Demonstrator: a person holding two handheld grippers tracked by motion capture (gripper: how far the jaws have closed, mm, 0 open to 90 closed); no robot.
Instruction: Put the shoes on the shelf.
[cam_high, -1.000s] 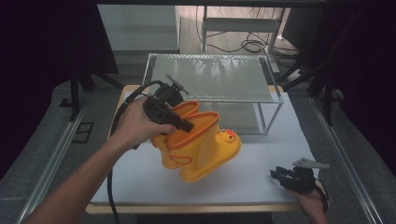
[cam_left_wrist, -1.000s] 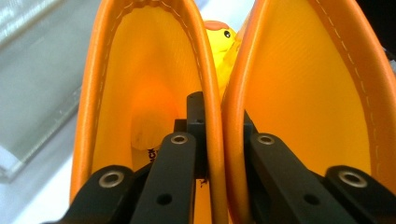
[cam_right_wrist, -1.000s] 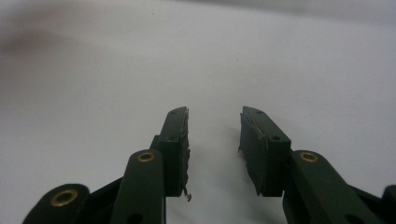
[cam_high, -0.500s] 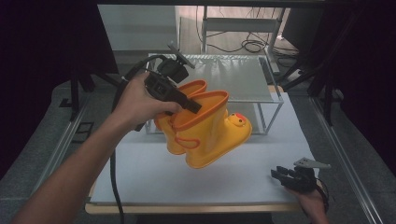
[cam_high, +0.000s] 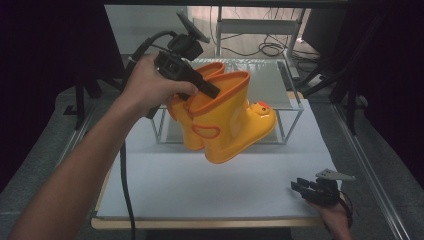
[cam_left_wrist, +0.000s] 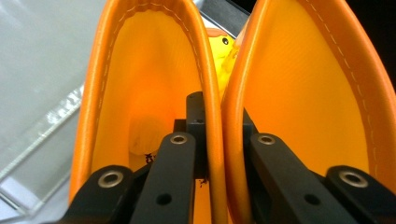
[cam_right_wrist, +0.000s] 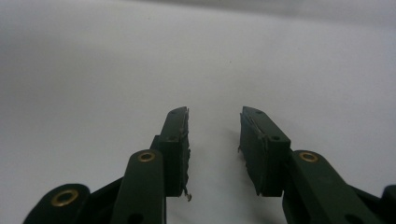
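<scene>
Lab test bench: table (cam_high: 200, 185) under white sheet, black curtains (cam_high: 50, 60), metal frame (cam_high: 370, 165), loose cables (cam_high: 270, 49) behind.

A pair of glossy yellow rubber children's boots (cam_high: 220, 117) with orange-trimmed tops, orange side loops and a duck face on the toe hangs upright in the air, side by side, shafts pressed together.

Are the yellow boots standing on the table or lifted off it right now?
Lifted. The left gripper pinches the two boots' adjoining rims together, and their soles hang tilted in the air above the table in front of the glass tank.
</scene>
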